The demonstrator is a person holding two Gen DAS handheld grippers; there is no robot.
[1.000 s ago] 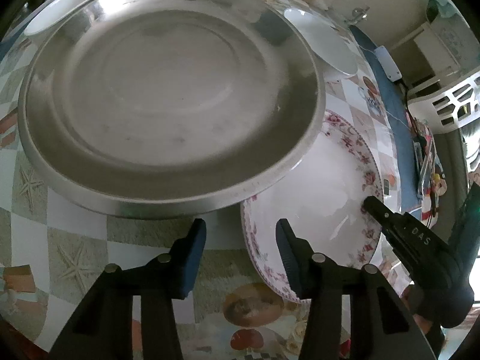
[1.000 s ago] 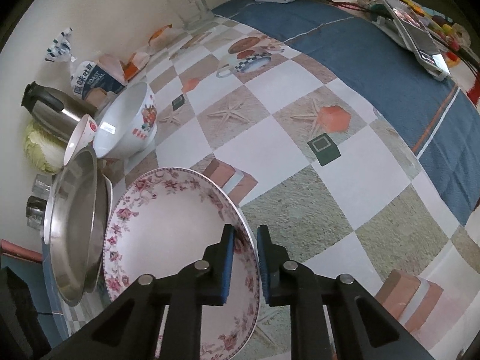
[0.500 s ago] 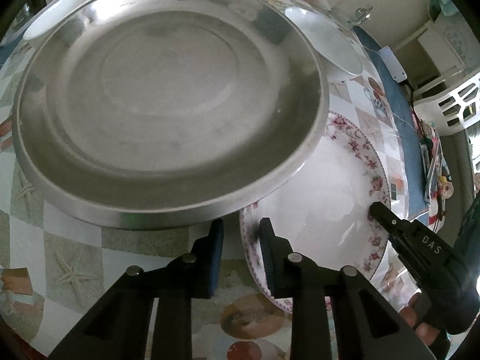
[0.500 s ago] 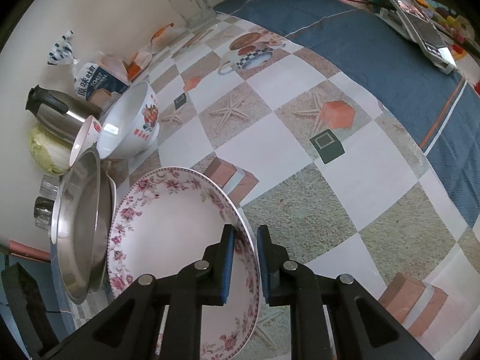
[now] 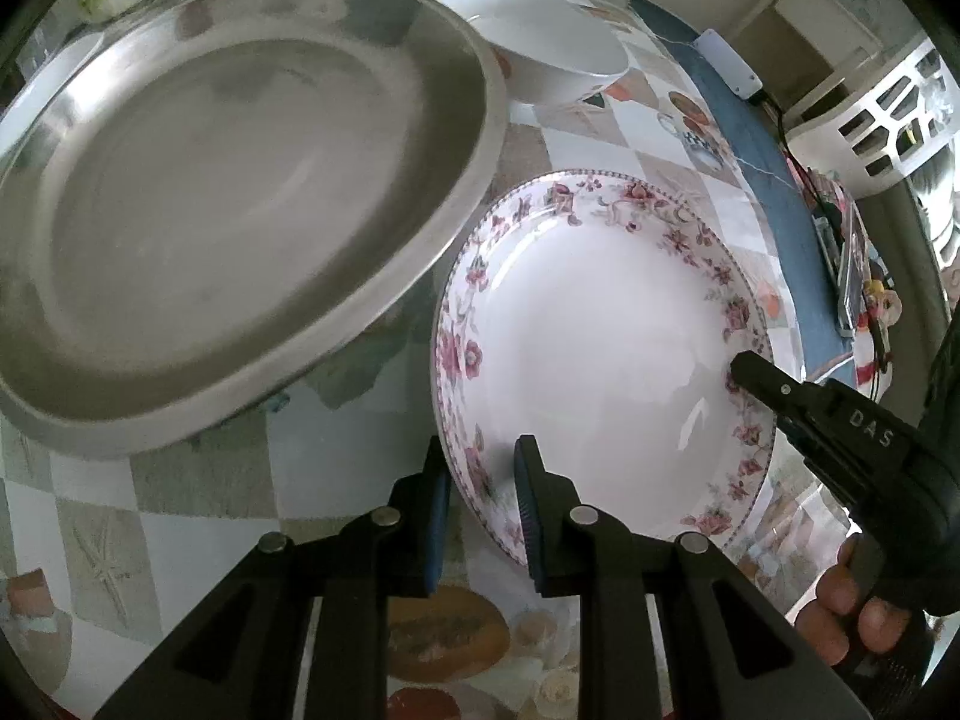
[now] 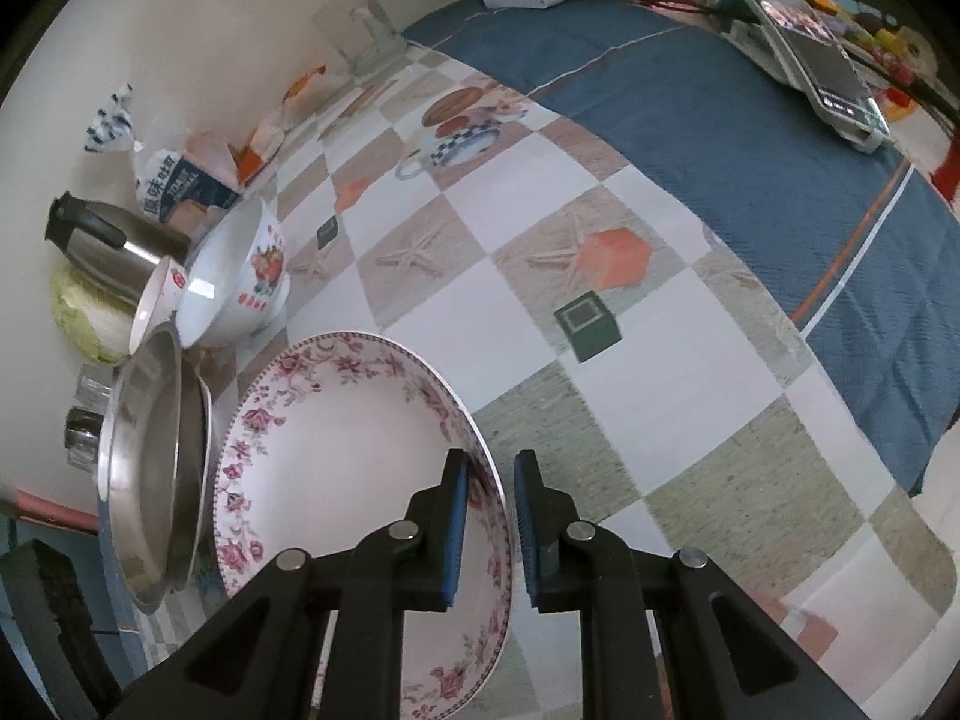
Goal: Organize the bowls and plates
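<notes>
At the left lies the big steel plate (image 5: 228, 204), tilted, with a white bowl (image 5: 540, 48) behind it. Just beside it to the right, the flowered plate (image 5: 600, 348) is raised above the checkered tablecloth (image 6: 540, 276). The left gripper (image 5: 480, 498) is nearly closed, its fingers pinching the near rim. The right gripper (image 6: 489, 516) clamps the opposite rim tightly.
</notes>
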